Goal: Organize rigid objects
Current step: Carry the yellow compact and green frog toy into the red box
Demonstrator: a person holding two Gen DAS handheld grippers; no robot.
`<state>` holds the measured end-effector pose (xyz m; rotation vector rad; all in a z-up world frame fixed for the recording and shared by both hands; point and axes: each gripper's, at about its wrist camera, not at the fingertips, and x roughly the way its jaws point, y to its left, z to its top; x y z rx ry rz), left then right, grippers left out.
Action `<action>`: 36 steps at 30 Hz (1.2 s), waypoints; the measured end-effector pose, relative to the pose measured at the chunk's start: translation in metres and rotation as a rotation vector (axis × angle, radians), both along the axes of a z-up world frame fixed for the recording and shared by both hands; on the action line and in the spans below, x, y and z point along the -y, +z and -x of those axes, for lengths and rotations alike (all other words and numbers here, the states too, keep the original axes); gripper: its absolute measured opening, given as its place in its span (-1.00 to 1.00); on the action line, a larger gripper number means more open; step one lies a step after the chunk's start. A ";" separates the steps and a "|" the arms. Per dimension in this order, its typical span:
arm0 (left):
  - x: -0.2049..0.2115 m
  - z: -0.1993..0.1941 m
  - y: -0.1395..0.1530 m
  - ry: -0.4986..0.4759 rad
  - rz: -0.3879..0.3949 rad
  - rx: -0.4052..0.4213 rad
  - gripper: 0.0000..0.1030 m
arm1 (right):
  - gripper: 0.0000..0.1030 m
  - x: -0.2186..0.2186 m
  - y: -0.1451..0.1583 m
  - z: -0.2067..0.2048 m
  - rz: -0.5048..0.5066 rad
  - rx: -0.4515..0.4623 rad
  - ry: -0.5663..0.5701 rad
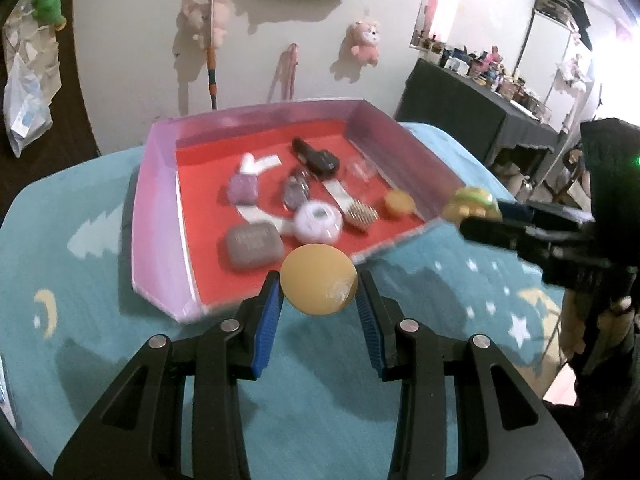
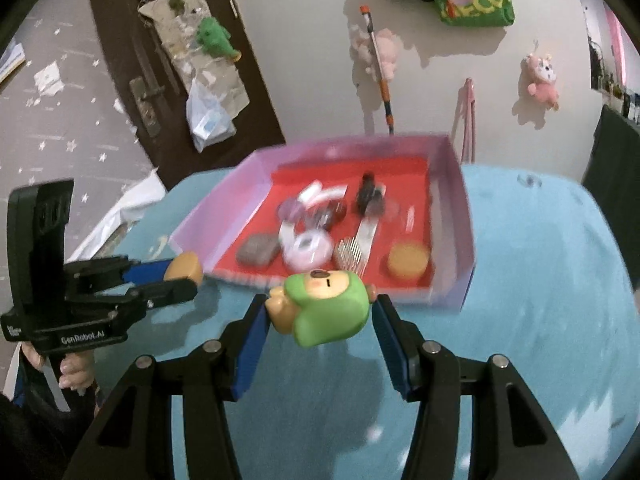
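My left gripper [image 1: 319,292] is shut on a round yellow disc [image 1: 319,279] just before the near rim of the pink box [image 1: 158,208]; it also shows in the right wrist view [image 2: 182,276]. My right gripper [image 2: 320,312] is shut on a green-hooded bear toy [image 2: 328,304] close to the box's near rim [image 2: 452,296]; the toy also shows in the left wrist view [image 1: 472,204]. The box has a red floor and holds several small things: a grey case [image 1: 253,246], a white round case [image 1: 318,222], a comb [image 1: 360,214], a yellow puck [image 1: 399,202], a black device [image 1: 316,158].
The box stands on a blue cloth with stars and moons [image 1: 320,380]. Plush toys [image 1: 366,42] and a mop handle [image 1: 211,36] lie on the floor beyond. A dark cluttered table [image 1: 460,108] stands at the right.
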<state>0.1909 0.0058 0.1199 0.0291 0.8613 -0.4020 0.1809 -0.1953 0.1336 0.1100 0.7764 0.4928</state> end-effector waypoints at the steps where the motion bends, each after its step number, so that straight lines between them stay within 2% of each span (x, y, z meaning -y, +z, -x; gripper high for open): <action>1: -0.001 -0.010 0.002 0.007 -0.005 -0.007 -0.31 | 0.08 0.001 0.005 -0.010 0.005 -0.001 -0.008; 7: 0.001 -0.068 0.002 0.017 -0.102 -0.070 -0.31 | 0.08 -0.007 0.027 -0.090 0.097 -0.021 -0.070; 12: 0.005 -0.105 -0.011 0.008 -0.179 -0.135 -0.31 | 0.08 -0.015 0.022 -0.143 0.164 -0.079 -0.096; 15: 0.004 -0.119 -0.021 0.002 -0.200 -0.173 -0.31 | 0.08 -0.025 0.010 -0.173 0.238 -0.132 -0.099; 20: 0.001 -0.138 -0.035 0.002 -0.218 -0.229 -0.31 | 0.08 -0.035 -0.014 -0.202 0.339 -0.205 -0.109; 22: 0.000 -0.143 -0.036 0.002 -0.202 -0.251 -0.31 | 0.08 -0.040 -0.020 -0.209 0.368 -0.220 -0.108; 25: 0.002 -0.150 -0.030 -0.013 -0.161 -0.251 -0.31 | 0.08 -0.043 -0.023 -0.214 0.385 -0.226 -0.104; 29: 0.015 -0.167 -0.024 -0.023 -0.146 -0.236 -0.31 | 0.08 -0.046 -0.028 -0.225 0.419 -0.249 -0.106; 36: 0.035 -0.208 -0.044 -0.062 -0.164 -0.302 -0.31 | 0.08 -0.050 -0.039 -0.239 0.482 -0.307 -0.091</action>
